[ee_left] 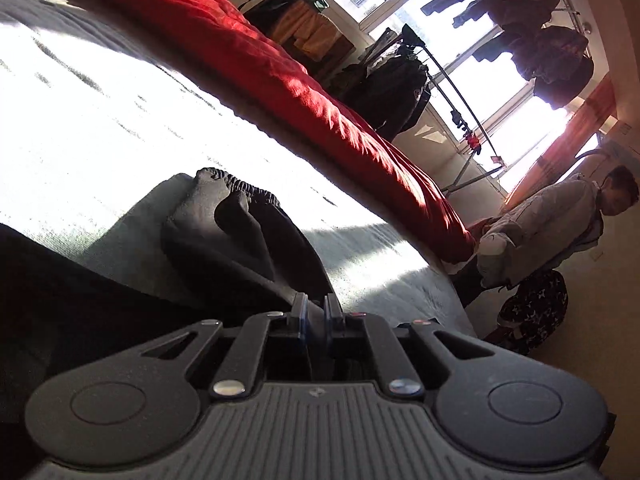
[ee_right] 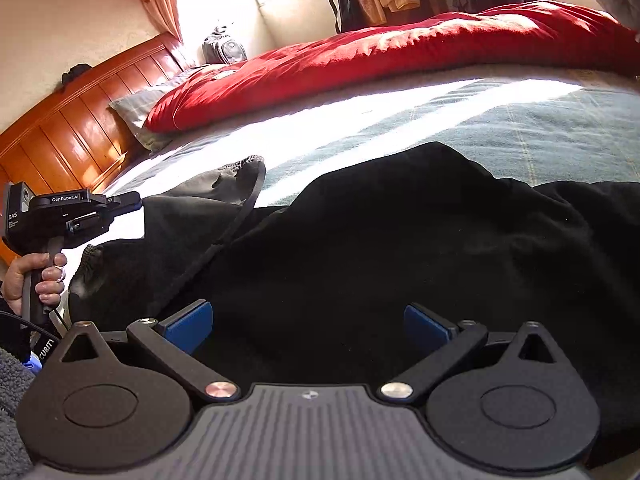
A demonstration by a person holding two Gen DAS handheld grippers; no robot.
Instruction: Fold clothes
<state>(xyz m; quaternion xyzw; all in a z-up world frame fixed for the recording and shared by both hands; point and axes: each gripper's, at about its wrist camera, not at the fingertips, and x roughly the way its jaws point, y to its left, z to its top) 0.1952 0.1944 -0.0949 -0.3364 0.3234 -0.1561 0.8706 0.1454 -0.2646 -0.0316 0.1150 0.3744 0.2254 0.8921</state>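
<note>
A black garment (ee_right: 380, 232) with an elastic waistband lies crumpled on the grey-green bed sheet (ee_right: 500, 128). In the left wrist view my left gripper (ee_left: 315, 308) is shut on a fold of this black garment (ee_left: 256, 240), whose gathered waistband stands up just beyond the fingers. In the right wrist view the left gripper (ee_right: 132, 202) shows at the far left, held by a hand, pinching the garment's edge. My right gripper (ee_right: 306, 328) is open, its blue pads (ee_right: 192, 326) spread wide just above the middle of the black cloth, holding nothing.
A red duvet (ee_right: 400, 52) lies along the far side of the bed, with a pillow and wooden headboard (ee_right: 72, 128) at left. A person (ee_left: 560, 224) stands beside the bed foot. A clothes rack (ee_left: 460, 92) and hanging clothes stand by the windows.
</note>
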